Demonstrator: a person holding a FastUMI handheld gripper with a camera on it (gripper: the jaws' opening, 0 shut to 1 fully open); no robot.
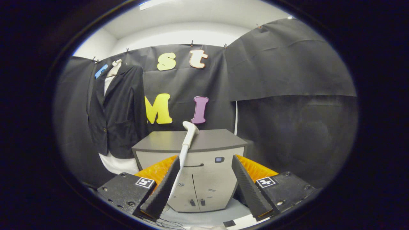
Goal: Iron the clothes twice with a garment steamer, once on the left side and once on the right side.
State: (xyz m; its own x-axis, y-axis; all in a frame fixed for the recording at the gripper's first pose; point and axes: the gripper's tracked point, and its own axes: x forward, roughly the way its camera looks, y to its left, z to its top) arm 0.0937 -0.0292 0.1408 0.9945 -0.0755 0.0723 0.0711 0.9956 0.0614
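A white garment steamer wand (pixel 189 135) leans against the front of a grey cabinet (pixel 211 140), its head resting over the cabinet's top edge. Its hose runs down behind my left finger (pixel 164 185). A black jacket (pixel 116 111) over a white shirt hangs on the booth wall, left of the cabinet. My gripper (pixel 205 158) is open, with nothing between its fingers. The wand and cabinet stand some way beyond the fingers, and the jacket is farther off to the left.
The cabinet has a dark handle and a small blue-lit button (pixel 219 159) on its front. Thin cables (pixel 169 223) lie on the pale floor just below the fingers. Black cloth walls close in the left, back and right.
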